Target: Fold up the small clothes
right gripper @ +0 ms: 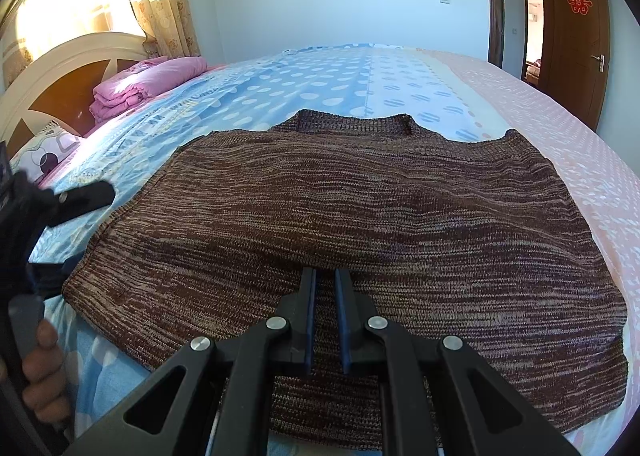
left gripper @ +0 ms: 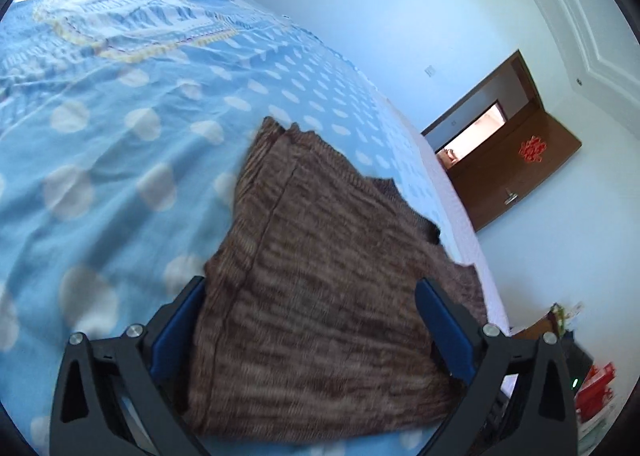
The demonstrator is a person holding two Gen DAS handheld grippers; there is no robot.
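Note:
A brown knitted vest [right gripper: 360,216] lies flat on the blue polka-dot bedsheet [right gripper: 280,88], neck side far from me. My right gripper [right gripper: 325,276] hovers over the vest's near hem with its jaws almost closed, a narrow gap between the blue pads, nothing held. My left gripper [left gripper: 310,288] is wide open, its blue fingers [left gripper: 180,320] straddling the vest's [left gripper: 320,296] left edge; the left view is blurred. The left gripper also shows at the left of the right wrist view [right gripper: 72,200], held by a hand.
A folded pink quilt [right gripper: 148,84] and a patterned pillow [right gripper: 48,152] lie by the headboard [right gripper: 68,68]. A pink sheet [right gripper: 560,128] covers the bed's right side. A brown door [right gripper: 572,28] stands open beyond the bed.

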